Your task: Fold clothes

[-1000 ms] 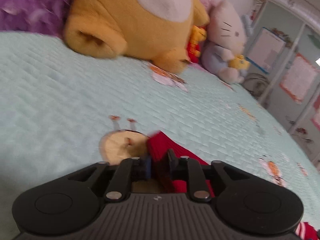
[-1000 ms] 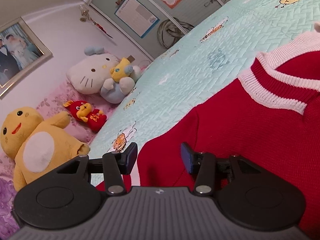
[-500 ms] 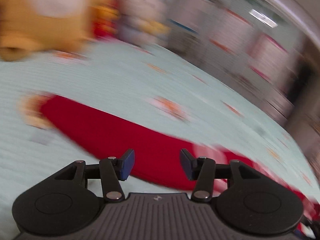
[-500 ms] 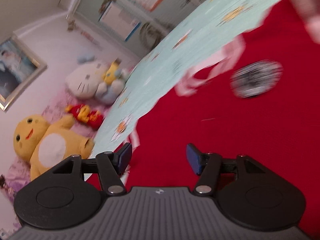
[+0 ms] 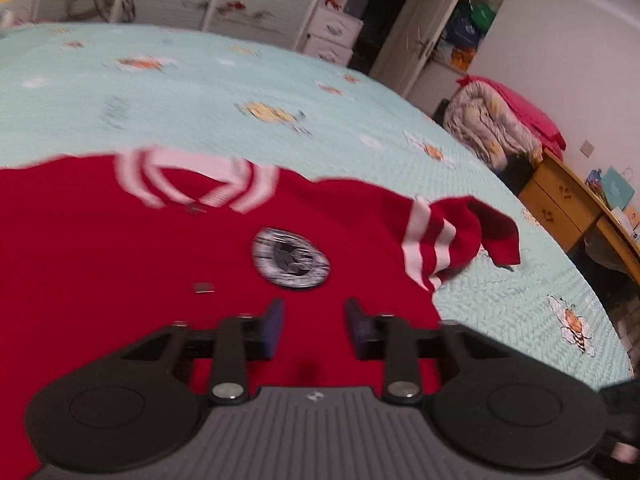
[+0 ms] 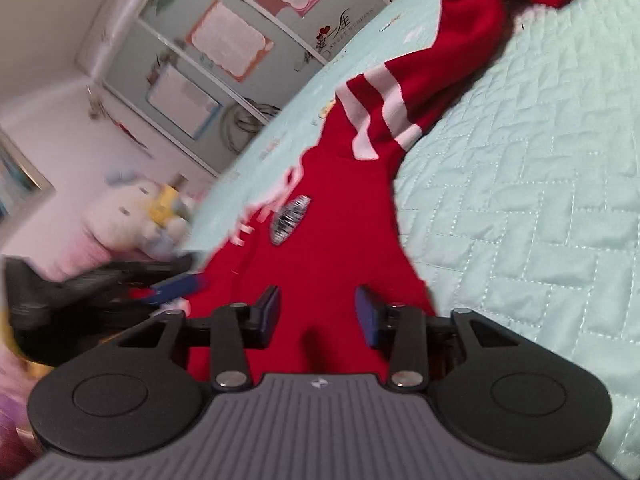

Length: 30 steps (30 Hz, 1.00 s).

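Through the left wrist view, the red sweater (image 5: 120, 248) lay front up on the pale green quilt (image 5: 200, 92), its striped collar (image 5: 192, 184) toward the far side of the bed and a round grey badge (image 5: 291, 258) on the chest. One sleeve (image 5: 448, 236) ran off to the right and was bunched and doubled over near its white stripes. The left gripper (image 5: 313, 328) hovered low over the body of the sweater with its fingers spread apart and nothing between them. The body's long axis ran from the camera toward the collar; the hem was out of sight.

In the right wrist view, the sweater (image 6: 332, 240) stretched away along the quilt (image 6: 520, 200), with the striped sleeve (image 6: 400, 108) trailing on up and to the right, its end crumpled. The right gripper (image 6: 316, 316) hung over the near red cloth, fingers apart and empty, and the left gripper (image 6: 120, 292) showed blurred at the left edge.

As a judgement, a clean fold would want that rumpled sleeve pulled straight and laid flat across the chest, gripped by a single layer near the cuff, with the other gripper pinning the body so that it did not drag.
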Motion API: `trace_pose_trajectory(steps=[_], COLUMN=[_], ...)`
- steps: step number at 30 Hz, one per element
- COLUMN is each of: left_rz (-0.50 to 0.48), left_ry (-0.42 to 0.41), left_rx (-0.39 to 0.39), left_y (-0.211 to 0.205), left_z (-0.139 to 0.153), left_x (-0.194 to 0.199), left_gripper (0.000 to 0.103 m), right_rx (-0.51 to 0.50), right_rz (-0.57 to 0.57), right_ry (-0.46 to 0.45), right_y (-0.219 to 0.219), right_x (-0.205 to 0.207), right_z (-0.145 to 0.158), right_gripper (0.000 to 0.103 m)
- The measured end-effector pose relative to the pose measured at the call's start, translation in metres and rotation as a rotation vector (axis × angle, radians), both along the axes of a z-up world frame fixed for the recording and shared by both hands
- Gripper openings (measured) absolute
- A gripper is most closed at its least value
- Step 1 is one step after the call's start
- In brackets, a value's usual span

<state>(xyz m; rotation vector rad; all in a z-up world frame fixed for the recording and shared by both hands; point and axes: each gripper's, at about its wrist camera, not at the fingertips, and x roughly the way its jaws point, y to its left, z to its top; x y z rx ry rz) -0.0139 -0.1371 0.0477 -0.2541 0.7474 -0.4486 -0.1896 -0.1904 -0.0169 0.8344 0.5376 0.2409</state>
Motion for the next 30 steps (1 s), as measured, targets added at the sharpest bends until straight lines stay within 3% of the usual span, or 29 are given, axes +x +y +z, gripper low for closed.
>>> trace_pose_trajectory(steps=[3, 6, 10, 14, 17, 23, 24, 25, 26, 30], left_rz=[0.032, 0.062, 0.062, 0.067, 0.067, 0.077, 0.079, 0.081, 0.082, 0.086], left_ry=[-0.047, -0.112, -0.11, -0.127, -0.152, -0.155, -0.154, -0.153, -0.152, -0.145], left_rx=[-0.001, -0.004, -0.07, -0.069, -0.022, -0.028, -0.029, -0.029, -0.03, -0.04], left_y=[-0.02, -0.03, -0.019, -0.018, -0.024, -0.023, -0.023, -0.023, -0.022, -0.021], left_z=[-0.024, -0.046, -0.046, -0.044, -0.041, -0.043, -0.043, -0.043, -0.043, -0.043], left_x=[0.016, 0.022, 0.023, 0.021, 0.017, 0.016, 0.016, 0.016, 0.016, 0.017], left_gripper=[0.019, 0.019, 0.023, 0.023, 0.023, 0.021, 0.021, 0.02, 0.02, 0.02], right_rx=[-0.034, -0.069, -0.117, -0.159, -0.143, -0.242, -0.255, -0.263, -0.271, -0.406], right_rz=[-0.138, -0.276, -0.462, -0.623, -0.647, -0.65, -0.623, -0.59, -0.557, -0.548], right_ry=[-0.025, -0.051, -0.073, 0.008, 0.053, 0.054, 0.053, 0.056, 0.058, -0.018], right_y=[-0.038, -0.076, -0.128, -0.184, -0.216, -0.223, -0.223, -0.221, -0.22, -0.195], right_x=[-0.002, -0.005, -0.005, 0.027, 0.061, 0.112, 0.116, 0.118, 0.12, 0.087], right_z=[0.009, 0.017, 0.027, 0.018, 0.008, 0.002, 0.003, 0.005, 0.007, 0.038], right_gripper=[0.048, 0.061, 0.064, 0.065, 0.066, 0.071, 0.067, 0.041, 0.008, 0.01])
